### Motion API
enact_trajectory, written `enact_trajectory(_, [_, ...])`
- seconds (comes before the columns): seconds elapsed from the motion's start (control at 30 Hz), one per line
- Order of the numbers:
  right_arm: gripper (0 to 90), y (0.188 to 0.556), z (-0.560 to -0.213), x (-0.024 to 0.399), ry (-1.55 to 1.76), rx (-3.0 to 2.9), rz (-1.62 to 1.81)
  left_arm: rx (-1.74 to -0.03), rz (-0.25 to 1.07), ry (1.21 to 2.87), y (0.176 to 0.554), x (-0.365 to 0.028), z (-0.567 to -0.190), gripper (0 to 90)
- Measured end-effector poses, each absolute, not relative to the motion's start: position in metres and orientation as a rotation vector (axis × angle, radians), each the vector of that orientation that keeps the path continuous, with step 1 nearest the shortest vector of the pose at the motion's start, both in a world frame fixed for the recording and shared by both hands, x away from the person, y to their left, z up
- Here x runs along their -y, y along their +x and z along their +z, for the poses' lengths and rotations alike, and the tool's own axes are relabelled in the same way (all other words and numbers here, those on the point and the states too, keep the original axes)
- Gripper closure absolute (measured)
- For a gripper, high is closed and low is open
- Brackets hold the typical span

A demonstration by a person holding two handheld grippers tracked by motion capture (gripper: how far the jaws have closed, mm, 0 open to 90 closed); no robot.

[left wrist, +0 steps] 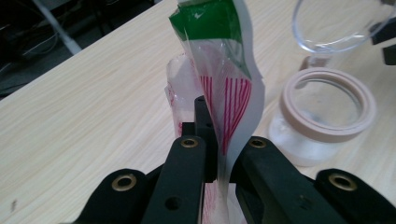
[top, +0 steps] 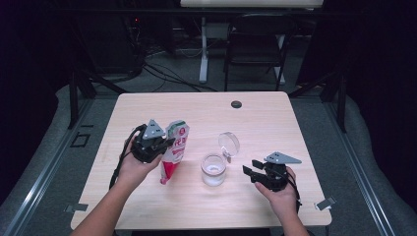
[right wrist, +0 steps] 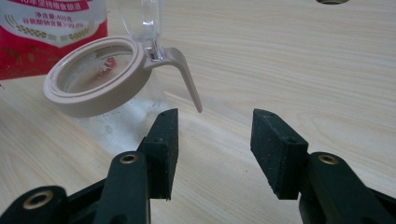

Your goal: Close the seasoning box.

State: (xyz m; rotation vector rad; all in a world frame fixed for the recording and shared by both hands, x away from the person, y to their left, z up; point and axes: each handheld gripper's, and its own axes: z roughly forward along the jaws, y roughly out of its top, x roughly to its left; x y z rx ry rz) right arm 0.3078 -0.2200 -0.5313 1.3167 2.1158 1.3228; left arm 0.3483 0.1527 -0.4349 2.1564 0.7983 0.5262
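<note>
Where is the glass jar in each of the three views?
High view: the jar stands at the table's middle, lid open, between pouch and right gripper.
Left gripper view: right side, the jar beyond the pouch that the jaws clamp.
Right gripper view: upper left, the jar just past the open jaws.
Shared landmark: the jar's beige rim.

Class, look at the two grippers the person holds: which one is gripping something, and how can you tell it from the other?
The left gripper: its fingers are clamped on the red and white pouch. The right gripper has nothing between its fingers, beside the jar.
</note>
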Motion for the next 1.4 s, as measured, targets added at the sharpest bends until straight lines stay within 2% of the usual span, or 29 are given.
enact_trajectory(0.2, [54.1, 0.306, -0.529, 0.219, 1.291, -2.107, 1.322, -0.757, 0.488, 2.148, 0.338, -0.149, -0.442, 90.0])
enact_trajectory(0.63, [71.8, 0.301, -0.522, 0.221, 1.238, -2.152, 1.326, -0.761, 0.396, 2.106, 0.319, -0.16, -0.465, 90.0])
enact_trajectory(0.83, [77.3, 0.298, -0.515, 0.215, 1.188, -2.192, 1.313, -0.768, 0.374, 2.097, 0.314, -0.162, -0.478, 90.0])
enact_trajectory(1.13, [78.5, 0.294, -0.509, 0.208, 1.14, -2.231, 1.327, -0.774, 0.313, 2.023, 0.309, -0.162, -0.494, 89.4])
enact_trajectory(1.4, [77.9, 0.287, -0.487, 0.196, 1.025, -2.258, 1.348, -0.771, 0.294, 2.001, 0.307, -0.159, -0.498, 89.0])
